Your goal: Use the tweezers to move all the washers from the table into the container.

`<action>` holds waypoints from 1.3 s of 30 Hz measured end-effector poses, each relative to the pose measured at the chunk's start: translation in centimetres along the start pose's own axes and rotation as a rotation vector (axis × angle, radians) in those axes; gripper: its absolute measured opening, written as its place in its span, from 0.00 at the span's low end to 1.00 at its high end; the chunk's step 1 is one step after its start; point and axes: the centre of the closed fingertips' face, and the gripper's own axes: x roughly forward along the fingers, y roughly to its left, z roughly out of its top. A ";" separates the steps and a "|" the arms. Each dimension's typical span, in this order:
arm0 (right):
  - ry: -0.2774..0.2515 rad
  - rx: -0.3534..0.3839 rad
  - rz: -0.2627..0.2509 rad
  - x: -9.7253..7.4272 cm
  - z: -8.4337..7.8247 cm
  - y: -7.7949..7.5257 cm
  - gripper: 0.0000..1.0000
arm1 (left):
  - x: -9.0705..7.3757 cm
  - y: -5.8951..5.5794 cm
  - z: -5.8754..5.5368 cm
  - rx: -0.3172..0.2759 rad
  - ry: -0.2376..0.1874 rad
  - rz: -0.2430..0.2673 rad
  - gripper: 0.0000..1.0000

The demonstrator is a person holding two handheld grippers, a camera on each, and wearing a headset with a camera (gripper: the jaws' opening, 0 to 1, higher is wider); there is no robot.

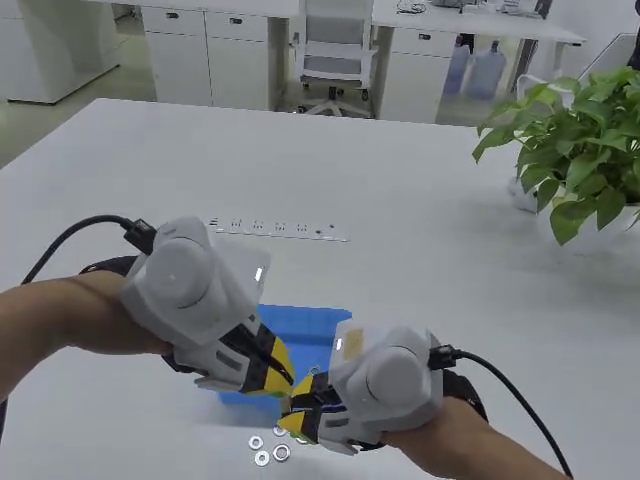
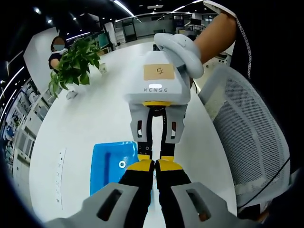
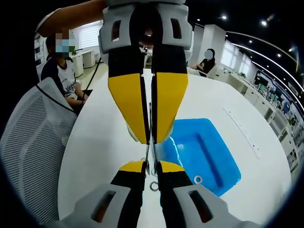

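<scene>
Pinching the thin metal tweezers (image 3: pixel 151 153) from both ends, the left gripper (image 3: pixel 151 138) and the right gripper (image 3: pixel 152 165) have their fingers squeezed almost shut on them. The small flat metal washers (image 1: pixel 282 452) lie on the white tabletop (image 1: pixel 420 200) just beside the blue plastic container (image 3: pixel 213 156), with one already inside. They look light, hard and slippery, so I think it is best to grab each by its rim.
</scene>
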 end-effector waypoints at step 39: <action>0.016 0.010 0.051 1.6 -1.4 2.0 0.13 | 1.4 -1.3 -1.7 -0.041 0.011 -0.026 0.06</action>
